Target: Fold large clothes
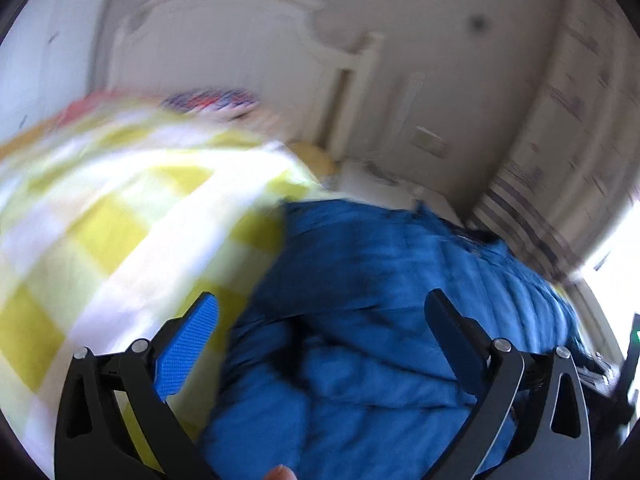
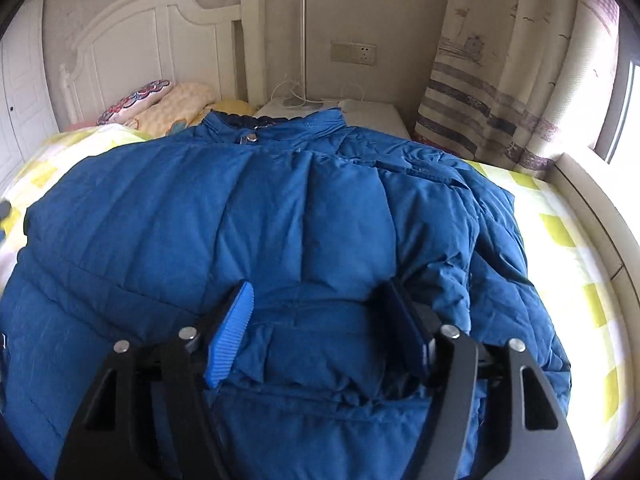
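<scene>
A large blue puffer jacket (image 2: 280,216) lies spread on a bed with a yellow and white checked sheet (image 2: 568,240), collar toward the headboard. My right gripper (image 2: 320,304) is open, low over the jacket's lower middle, with puffed cloth bulging between the two fingers. In the blurred left wrist view the jacket (image 1: 380,280) fills the lower right and the sheet (image 1: 120,208) the left. My left gripper (image 1: 320,312) is open above the jacket's left edge and holds nothing.
A white headboard (image 2: 160,36) and pillows (image 2: 160,104) stand at the far end. A white nightstand (image 2: 360,114) with a lamp pole sits behind the collar. A striped curtain (image 2: 500,80) and a window ledge (image 2: 592,208) are on the right.
</scene>
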`<move>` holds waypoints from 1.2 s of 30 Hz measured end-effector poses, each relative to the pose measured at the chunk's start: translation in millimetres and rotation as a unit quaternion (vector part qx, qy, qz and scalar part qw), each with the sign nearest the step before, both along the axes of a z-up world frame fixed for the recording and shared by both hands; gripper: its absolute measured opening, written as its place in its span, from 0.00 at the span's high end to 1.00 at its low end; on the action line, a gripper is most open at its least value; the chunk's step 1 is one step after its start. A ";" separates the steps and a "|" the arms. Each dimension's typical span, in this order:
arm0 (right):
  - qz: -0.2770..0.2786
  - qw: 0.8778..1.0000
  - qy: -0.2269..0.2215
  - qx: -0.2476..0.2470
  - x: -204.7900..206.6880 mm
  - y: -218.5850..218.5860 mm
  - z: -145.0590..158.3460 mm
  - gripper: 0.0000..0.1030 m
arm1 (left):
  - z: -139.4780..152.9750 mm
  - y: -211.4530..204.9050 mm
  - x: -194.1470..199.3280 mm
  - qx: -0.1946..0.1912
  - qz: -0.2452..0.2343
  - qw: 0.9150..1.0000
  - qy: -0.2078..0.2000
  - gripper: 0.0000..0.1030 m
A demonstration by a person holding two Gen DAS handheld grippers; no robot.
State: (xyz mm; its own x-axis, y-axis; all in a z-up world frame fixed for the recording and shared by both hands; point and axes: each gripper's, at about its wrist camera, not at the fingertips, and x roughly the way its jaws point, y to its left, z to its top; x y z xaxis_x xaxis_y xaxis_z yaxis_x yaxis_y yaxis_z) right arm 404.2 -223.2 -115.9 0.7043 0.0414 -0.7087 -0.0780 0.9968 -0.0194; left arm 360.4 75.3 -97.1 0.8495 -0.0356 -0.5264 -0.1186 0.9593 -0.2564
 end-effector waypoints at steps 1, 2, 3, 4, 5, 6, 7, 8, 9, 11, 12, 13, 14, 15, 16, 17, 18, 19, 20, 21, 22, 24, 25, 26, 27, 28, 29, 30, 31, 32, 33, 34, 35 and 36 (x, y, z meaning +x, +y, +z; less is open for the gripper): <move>0.001 1.000 0.000 0.002 -1.6 -1.6 0.5 0.33 | 6.6 -10.2 2.3 0.014 -0.013 1.000 -0.002 0.04; 0.002 1.000 0.000 0.004 -1.1 -2.6 -0.1 0.32 | 12.9 -23.8 8.7 0.029 -0.036 0.999 0.005 0.04; 0.003 1.000 0.000 0.006 -2.4 -1.5 1.7 0.32 | 15.8 -35.4 16.4 0.044 -0.053 0.997 0.018 0.04; 0.003 1.000 -0.001 0.008 -2.5 -2.1 2.7 0.31 | 16.4 -46.2 24.8 0.059 -0.064 0.996 0.032 0.04; 0.004 1.000 -0.001 0.011 -3.5 -1.9 4.6 0.31 | 11.7 -59.1 37.6 0.078 -0.076 0.993 0.054 0.04; 0.005 1.000 -0.001 0.013 -5.8 -0.2 7.7 0.31 | 4.4 -67.4 47.3 0.090 -0.085 0.990 0.072 0.04; 0.005 1.000 -0.001 0.014 -7.6 1.1 8.7 0.30 | -7.0 -74.4 56.8 0.104 -0.090 0.986 0.093 0.04; 0.006 1.000 -0.001 0.016 -7.6 0.7 8.7 0.30 | -31.1 -83.3 69.7 0.132 -0.089 0.979 0.126 0.04; 0.006 1.000 -0.001 0.017 -8.5 1.5 9.7 0.30 | -40.2 -87.2 72.4 0.143 -0.088 0.977 0.132 0.04; 0.008 1.000 -0.002 0.018 -9.3 1.8 10.0 0.28 | -39.3 -89.8 72.2 0.149 -0.083 0.976 0.133 0.04; 0.009 1.000 -0.001 0.019 -9.2 1.5 9.6 0.28 | -38.8 -88.4 71.9 0.146 -0.083 0.976 0.137 0.04; 0.010 1.000 -0.001 0.020 -8.8 0.8 9.8 0.27 | -36.3 -87.2 72.0 0.145 -0.086 0.974 0.149 0.04; 0.011 1.000 -0.001 0.020 -8.6 0.6 9.7 0.27 | -31.3 -84.6 70.8 0.139 -0.084 0.975 0.153 0.04; 0.011 1.000 0.000 0.021 -8.6 0.6 9.4 0.26 | -22.8 -82.3 70.8 0.125 -0.081 0.977 0.151 0.04; 0.012 1.000 -0.001 0.021 -8.7 0.9 9.4 0.26 | -8.2 -78.6 72.0 0.100 -0.080 0.983 0.133 0.04; 0.012 1.000 0.000 0.021 -8.5 0.8 9.4 0.26 | 0.7 -77.9 75.0 0.087 -0.081 0.986 0.119 0.04; 0.012 1.000 0.000 0.021 -8.5 0.8 9.4 0.26 | 10.5 -78.0 81.3 0.080 -0.083 0.988 0.106 0.04; 0.012 1.000 0.000 0.020 -8.6 0.8 9.5 0.26 | 17.2 -79.2 92.0 0.079 -0.082 0.988 0.100 0.04; 0.012 1.000 0.000 0.021 -8.7 0.7 9.6 0.26 | 18.7 -81.5 100.5 0.081 -0.078 0.988 0.101 0.04; 0.012 1.000 0.000 0.021 -8.8 0.6 9.6 0.26 | 16.4 -82.9 115.8 0.088 -0.071 0.987 0.110 0.04; 0.012 1.000 -0.001 0.021 -8.8 0.6 9.6 0.26 | 7.6 -84.0 132.2 0.098 -0.066 0.984 0.131 0.04; 0.014 1.000 -0.001 0.020 -8.9 0.6 9.5 0.26 | -21.1 -84.8 155.9 0.115 -0.070 0.974 0.182 0.04; 0.016 1.000 -0.002 0.022 -9.1 0.6 9.7 0.25 | -34.5 -83.9 161.0 0.117 -0.084 0.972 0.186 0.04; 0.017 1.000 -0.003 0.023 -9.5 0.8 10.2 0.25 | -37.1 -82.3 154.2 0.117 -0.086 0.978 0.146 0.04; 0.017 1.000 -0.002 0.024 -8.9 0.4 9.9 0.25 | -36.7 -79.5 149.0 0.109 -0.086 0.981 0.135 0.04; 0.017 1.000 -0.001 0.024 -8.8 0.6 10.0 0.24 | -35.6 -77.1 147.1 0.101 -0.086 0.982 0.137 0.04; 0.018 1.000 -0.001 0.025 -8.6 0.8 10.1 0.24 | -34.8 -76.5 145.2 0.104 -0.089 0.980 0.142 0.04; 0.018 0.999 0.000 0.026 -8.0 0.4 9.9 0.23 | -32.2 -77.5 140.8 0.117 -0.090 0.978 0.149 0.04; 0.018 0.999 0.000 0.026 -7.9 0.8 10.1 0.23 | -25.3 -79.4 129.9 0.132 -0.079 0.977 0.150 0.04; 0.019 0.999 0.000 0.026 -7.7 0.9 10.1 0.23 | -19.6 -79.9 118.9 0.130 -0.077 0.978 0.144 0.04; 0.019 0.999 0.000 0.027 -7.4 0.8 10.2 0.23 | -13.3 -80.1 107.1 0.120 -0.084 0.980 0.132 0.04; 0.019 0.999 0.000 0.028 -7.5 0.3 10.2 0.22 | -6.8 -82.9 86.2 0.104 -0.104 0.982 0.117 0.04; 0.019 0.999 0.000 0.028 -7.2 0.1 10.2 0.22 | -5.8 -87.8 71.4 0.102 -0.117 0.981 0.117 0.04; 0.019 0.999 0.000 0.028 -6.7 -0.1 10.2 0.22 | -9.0 -93.7 58.8 0.107 -0.125 0.979 0.121 0.04</move>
State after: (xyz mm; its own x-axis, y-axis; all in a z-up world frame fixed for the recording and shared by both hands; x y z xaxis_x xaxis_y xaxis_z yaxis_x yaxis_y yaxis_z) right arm 397.6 -223.3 -105.7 0.7013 0.1085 -0.7045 -0.1165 0.9925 0.0368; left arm 419.2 -18.5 -106.1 0.6771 -0.0934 -0.7299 0.0948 0.9947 -0.0394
